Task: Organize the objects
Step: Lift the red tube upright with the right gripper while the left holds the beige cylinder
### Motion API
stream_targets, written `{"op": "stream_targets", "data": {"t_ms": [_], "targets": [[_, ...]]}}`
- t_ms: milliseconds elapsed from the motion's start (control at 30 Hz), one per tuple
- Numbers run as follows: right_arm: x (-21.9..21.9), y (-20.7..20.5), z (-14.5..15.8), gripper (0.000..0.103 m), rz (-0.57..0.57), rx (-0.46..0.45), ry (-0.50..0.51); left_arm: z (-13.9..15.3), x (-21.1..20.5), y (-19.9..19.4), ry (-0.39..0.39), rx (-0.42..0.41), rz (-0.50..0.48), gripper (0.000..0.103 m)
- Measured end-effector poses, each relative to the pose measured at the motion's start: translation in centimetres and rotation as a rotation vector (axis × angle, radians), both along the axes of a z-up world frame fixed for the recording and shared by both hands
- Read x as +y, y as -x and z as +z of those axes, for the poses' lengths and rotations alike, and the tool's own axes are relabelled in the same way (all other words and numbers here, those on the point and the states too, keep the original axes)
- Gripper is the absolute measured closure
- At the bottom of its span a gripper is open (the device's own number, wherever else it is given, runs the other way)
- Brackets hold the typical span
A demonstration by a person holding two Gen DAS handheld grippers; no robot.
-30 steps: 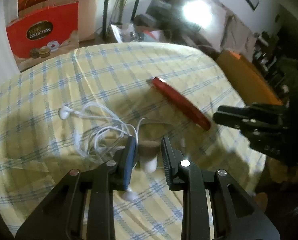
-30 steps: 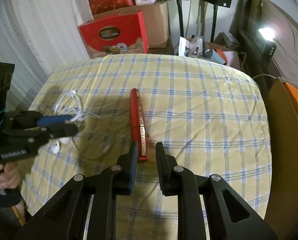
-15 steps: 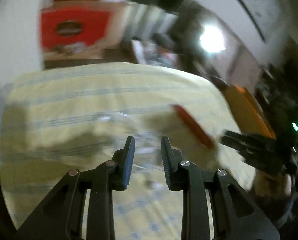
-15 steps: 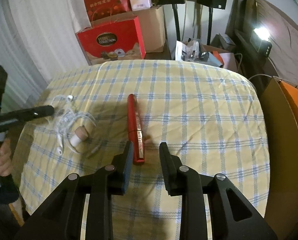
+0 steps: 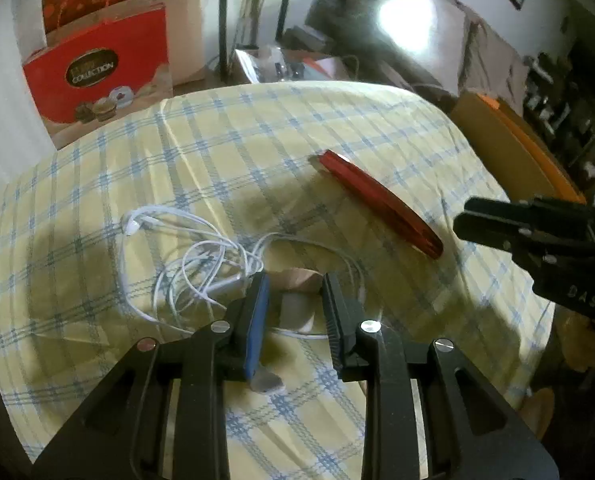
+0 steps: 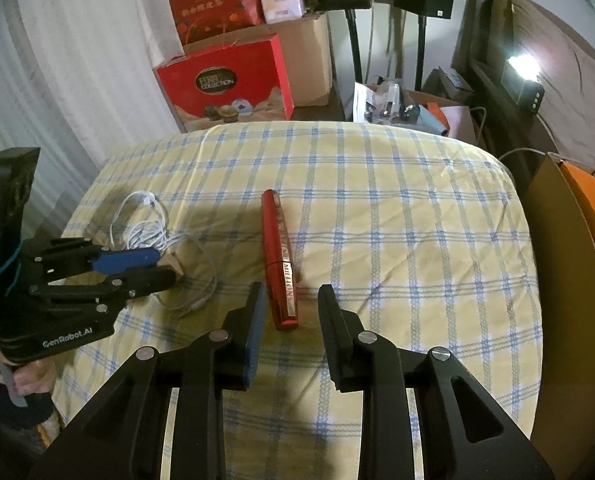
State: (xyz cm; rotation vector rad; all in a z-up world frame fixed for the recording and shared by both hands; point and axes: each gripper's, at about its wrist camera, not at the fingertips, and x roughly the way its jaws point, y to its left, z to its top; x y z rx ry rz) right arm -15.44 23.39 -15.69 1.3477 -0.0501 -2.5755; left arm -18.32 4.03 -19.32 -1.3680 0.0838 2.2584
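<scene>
A red mascara tube [image 6: 279, 258] lies on the yellow checked tablecloth [image 6: 397, 220]; it also shows in the left wrist view [image 5: 379, 202]. A tangle of white earphones [image 5: 201, 264] lies at the left, also in the right wrist view [image 6: 145, 224]. A small cork-and-white stopper [image 5: 295, 300] lies between the jaws of my left gripper [image 5: 295, 304], which is open around it. My right gripper [image 6: 289, 312] is open, its jaws either side of the tube's near end. It appears in the left wrist view [image 5: 497, 224].
A red gift box [image 6: 225, 84] and cardboard boxes [image 6: 297, 52] stand behind the table. A brown and orange chair back [image 6: 569, 248] is at the right edge. Speaker stands [image 6: 417, 20] and clutter sit behind.
My left gripper swung away, then returned over the stopper beside the earphones. My right gripper opened wider and stayed over the tube's near end.
</scene>
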Motion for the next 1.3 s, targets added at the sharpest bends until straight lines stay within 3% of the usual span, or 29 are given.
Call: {"op": "stream_targets", "data": {"t_ms": [167, 367, 433, 500, 633, 800, 1200, 1233, 1300], "targets": [[0.1, 0.0, -0.3, 0.076, 0.002, -0.004, 0.006, -0.7, 0.6, 0.3, 0.009, 0.003, 0.001, 0.078], [0.2, -0.1, -0.4, 0.076, 0.0, -0.006, 0.01, -1.2, 2.0, -0.1, 0.057, 0.05, -0.008, 0.06], [0.4, -0.1, -0.4, 0.076, -0.006, -0.006, 0.013, -1.3, 2.4, -0.3, 0.08, 0.067, -0.011, 0.062], [0.5, -0.1, -0.5, 0.076, -0.01, -0.006, 0.015, -1.2, 2.5, -0.4, 0.12, 0.085, 0.0, 0.08], [0.6, 0.0, -0.5, 0.076, -0.013, -0.004, 0.018, -0.9, 1.3, 0.5, 0.026, 0.038, 0.069, 0.08], [0.9, 0.2, -0.5, 0.076, -0.024, -0.001, 0.026, 0.3, 0.3, 0.4, -0.002, 0.068, 0.092, 0.08], [-1.6, 1.0, -2.4, 0.069, 0.042, -0.058, -0.026, 1.1, -0.6, 0.5, 0.012, 0.083, 0.133, 0.08], [-1.7, 1.0, -2.6, 0.071, 0.045, -0.061, -0.024, 1.0, -0.5, 0.4, 0.015, 0.084, 0.131, 0.08], [-2.0, 1.0, -2.8, 0.089, 0.055, -0.066, -0.046, 1.1, -0.7, 0.4, 0.018, 0.085, 0.135, 0.08]]}}
